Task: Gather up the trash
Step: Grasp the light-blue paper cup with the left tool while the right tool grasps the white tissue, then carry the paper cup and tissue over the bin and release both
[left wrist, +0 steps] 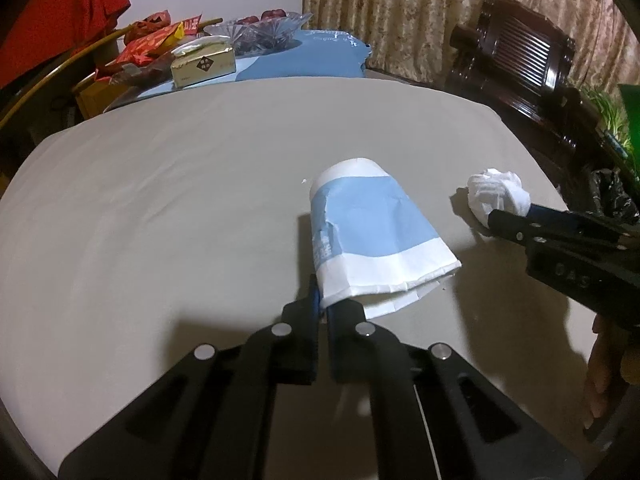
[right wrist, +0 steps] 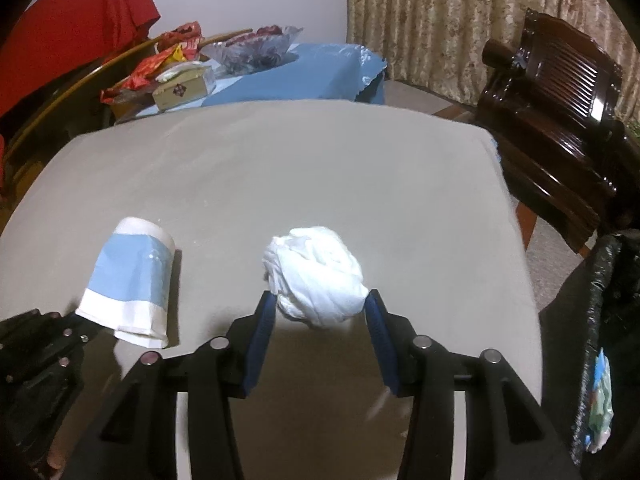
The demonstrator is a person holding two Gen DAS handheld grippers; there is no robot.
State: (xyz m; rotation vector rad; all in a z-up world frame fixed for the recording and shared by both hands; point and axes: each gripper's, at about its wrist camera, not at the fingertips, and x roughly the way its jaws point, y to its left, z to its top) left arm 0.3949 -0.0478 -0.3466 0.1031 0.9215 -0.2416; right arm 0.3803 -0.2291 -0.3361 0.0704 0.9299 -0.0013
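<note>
A crushed blue-and-white paper cup (left wrist: 372,232) lies on its side on the grey table (left wrist: 160,200). My left gripper (left wrist: 322,306) is shut on the cup's flattened rim. The cup also shows at the left of the right wrist view (right wrist: 132,280). A crumpled white tissue ball (right wrist: 316,276) sits between the fingers of my right gripper (right wrist: 320,312), whose blue pads touch both its sides. In the left wrist view the tissue (left wrist: 496,194) sits at the tip of my right gripper (left wrist: 508,216).
A bin lined with a black bag (right wrist: 608,320) stands off the table's right edge, with trash in it. A dark wooden chair (right wrist: 560,100) is at the far right. A blue-covered table (right wrist: 312,72) behind holds a tissue box (right wrist: 184,90) and snack packets.
</note>
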